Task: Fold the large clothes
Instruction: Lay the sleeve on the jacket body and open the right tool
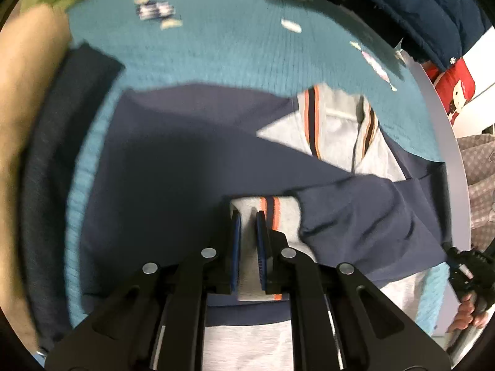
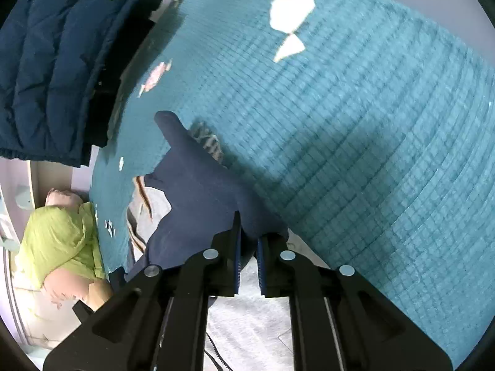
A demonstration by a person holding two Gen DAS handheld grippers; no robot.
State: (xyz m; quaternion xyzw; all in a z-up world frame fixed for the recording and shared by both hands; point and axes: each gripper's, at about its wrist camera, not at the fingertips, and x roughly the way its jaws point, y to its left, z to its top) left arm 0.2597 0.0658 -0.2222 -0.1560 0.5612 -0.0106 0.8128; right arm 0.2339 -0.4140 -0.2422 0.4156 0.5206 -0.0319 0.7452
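Gripping: left tongs point(image 1: 248, 216) pinch the grey cuff point(image 1: 280, 213); right tongs point(image 2: 248, 232) clamp navy jacket point(image 2: 198, 191) on the teal bedspread point(image 2: 355, 123).

The left gripper point(image 1: 249, 216) points steeply down, jaws nearly closed, pinching fabric; the right gripper point(image 2: 249, 232) likewise, nipped on cloth.

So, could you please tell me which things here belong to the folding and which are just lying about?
In the job:
- navy and grey jacket
- left gripper, shut on its grey cuff
- right gripper, shut on navy fabric

Lying about:
- blue puffer coat
- green garment
- teal quilt
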